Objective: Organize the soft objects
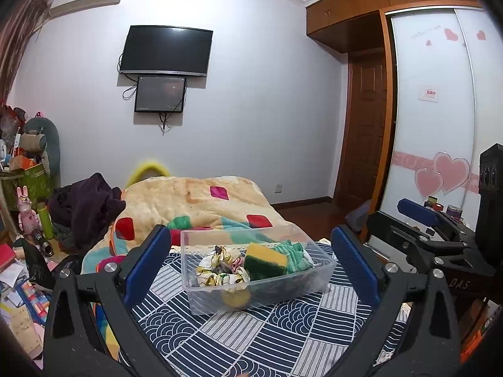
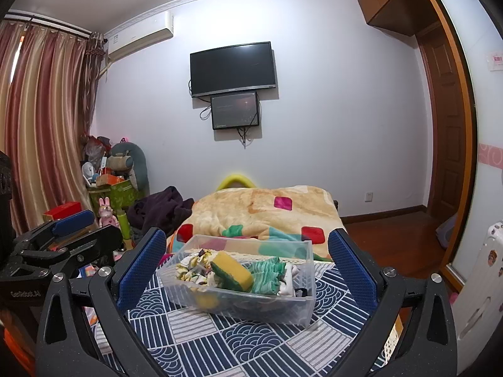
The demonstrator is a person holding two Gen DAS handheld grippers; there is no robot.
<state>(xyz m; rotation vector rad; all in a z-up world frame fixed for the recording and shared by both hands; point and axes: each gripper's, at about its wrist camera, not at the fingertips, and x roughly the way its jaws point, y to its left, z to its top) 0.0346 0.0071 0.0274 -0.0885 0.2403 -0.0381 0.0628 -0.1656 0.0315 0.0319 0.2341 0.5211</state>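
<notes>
Left wrist: bin (image 1: 257, 282) between parted jaws.

white-walled bedroom (image 2: 314, 141), wall-mounted tv (image 2: 233, 68)

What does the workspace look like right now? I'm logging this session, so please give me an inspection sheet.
Surface: patterned navy and white cloth with the bin standing on it.
Job's things: clear plastic bin holds a yellow-green sponge, a green striped cloth and a floral fabric piece; nothing soft seen outside the bin on the cloth.
Clutter: dark clothing heap and piled boxes and toys at left.
Grippers: left gripper and right gripper both open, empty, facing the bin.
Cables: wires hang from the wall screens.
Surroundings: blanket-covered bed, curtains, wardrobe.
</notes>
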